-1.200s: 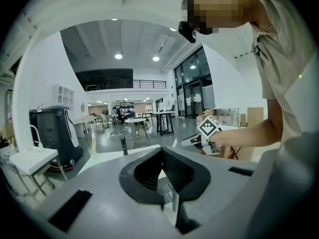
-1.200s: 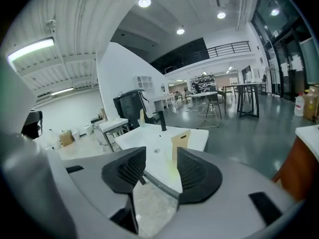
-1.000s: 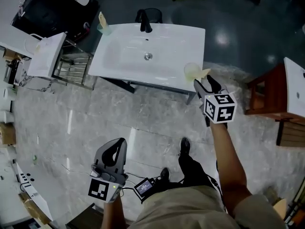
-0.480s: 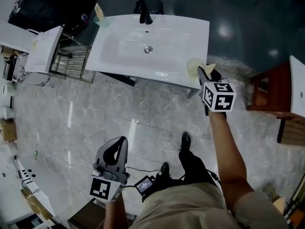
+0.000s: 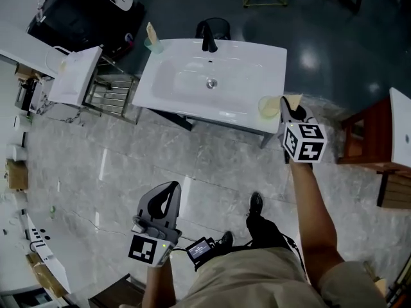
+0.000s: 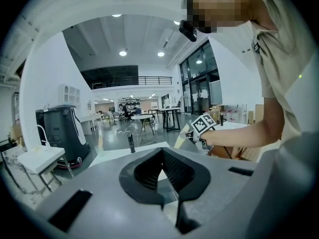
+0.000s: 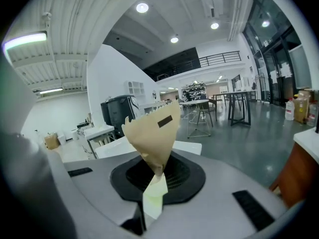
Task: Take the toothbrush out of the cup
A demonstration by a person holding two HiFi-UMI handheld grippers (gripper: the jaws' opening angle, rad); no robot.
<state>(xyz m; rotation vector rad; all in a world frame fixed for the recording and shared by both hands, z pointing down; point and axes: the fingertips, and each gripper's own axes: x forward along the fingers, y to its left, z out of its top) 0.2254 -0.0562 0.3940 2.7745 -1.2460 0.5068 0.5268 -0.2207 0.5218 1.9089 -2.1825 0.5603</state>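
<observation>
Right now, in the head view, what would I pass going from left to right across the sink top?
left cup → black tap → right cup → right gripper, whose jaws have just been closing on the paper-wrapped toothbrush

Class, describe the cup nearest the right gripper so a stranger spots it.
Start at the white washbasin. On its near right corner stands a pale translucent cup, beside the right gripper; the other cup sits at the far left corner.
</observation>
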